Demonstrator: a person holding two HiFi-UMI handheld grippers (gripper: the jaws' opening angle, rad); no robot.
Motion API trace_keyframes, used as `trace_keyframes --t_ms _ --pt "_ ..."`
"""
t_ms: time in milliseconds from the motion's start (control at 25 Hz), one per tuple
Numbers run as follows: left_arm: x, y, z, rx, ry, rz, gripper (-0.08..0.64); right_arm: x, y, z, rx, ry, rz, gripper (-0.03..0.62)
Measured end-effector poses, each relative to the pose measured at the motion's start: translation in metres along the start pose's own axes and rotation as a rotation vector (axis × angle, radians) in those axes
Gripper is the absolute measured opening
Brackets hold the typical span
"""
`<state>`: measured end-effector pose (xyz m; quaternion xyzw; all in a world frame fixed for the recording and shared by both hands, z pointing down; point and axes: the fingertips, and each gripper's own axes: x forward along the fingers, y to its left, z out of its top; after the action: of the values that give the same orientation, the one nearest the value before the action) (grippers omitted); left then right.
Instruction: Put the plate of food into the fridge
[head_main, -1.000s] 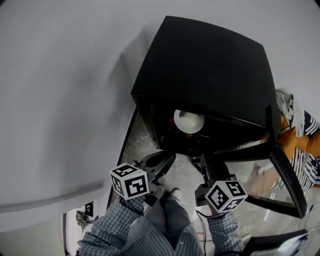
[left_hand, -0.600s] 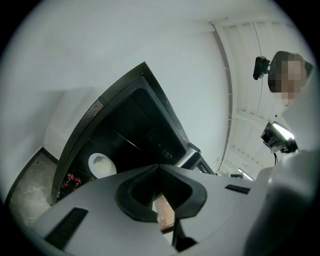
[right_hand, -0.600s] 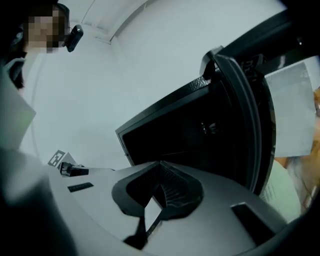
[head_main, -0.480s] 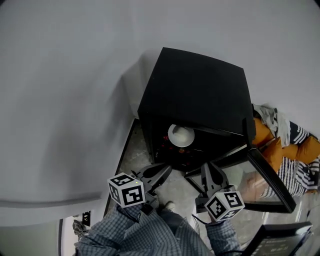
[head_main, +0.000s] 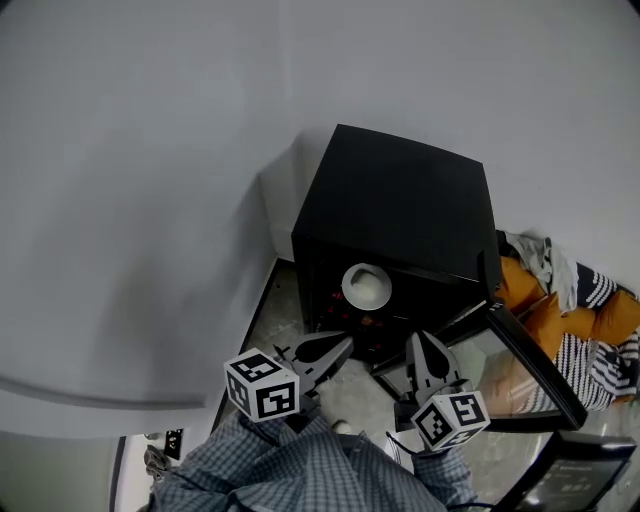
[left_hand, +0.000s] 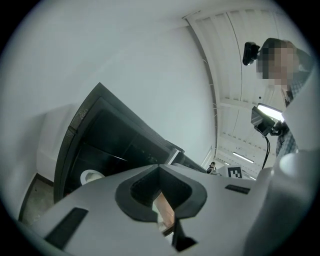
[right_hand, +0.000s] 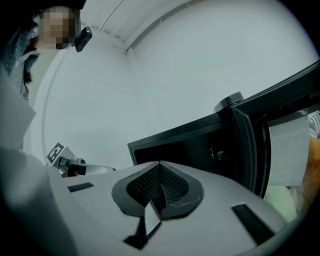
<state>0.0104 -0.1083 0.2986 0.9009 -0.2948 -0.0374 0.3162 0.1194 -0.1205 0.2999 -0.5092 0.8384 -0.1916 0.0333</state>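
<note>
In the head view, we are holding the left gripper (head_main: 343, 343) and the right gripper (head_main: 424, 342) side by side, both pointing toward the open black fridge (head_main: 400, 200). The plate of food (head_main: 366, 287) is sitting inside the fridge, just ahead of both grippers and apart from them. The fridge door (head_main: 530, 370) is standing open to the right of the right gripper, and a pile of striped and orange cloth (head_main: 570, 300) is lying beyond it.

In the left gripper view, the jaws are pressing together, clenched on nothing. The plate is showing ahead and to their left, within the dark opening.

In the right gripper view, the jaws are likewise meeting tip to tip, empty. The fridge opening is lying ahead, with the door to their right.
</note>
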Motion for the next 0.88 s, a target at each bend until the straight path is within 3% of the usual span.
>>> trace_keyframes --t_ms 200,440,880 --pt "-0.004 -0.006 0.004 0.036 -0.016 -0.018 0.006 -0.001 0.005 0.008 -0.019 -0.034 0.007 0.006" --pt "-0.011 -0.002 0.004 0.006 -0.027 -0.011 0.006 -0.001 0.012 0.008 -0.053 -0.024 0.013 0.006" --pt "-0.020 0.003 -0.002 0.019 -0.021 0.020 0.006 -0.006 0.021 -0.002 -0.012 0.004 0.035 0.006"
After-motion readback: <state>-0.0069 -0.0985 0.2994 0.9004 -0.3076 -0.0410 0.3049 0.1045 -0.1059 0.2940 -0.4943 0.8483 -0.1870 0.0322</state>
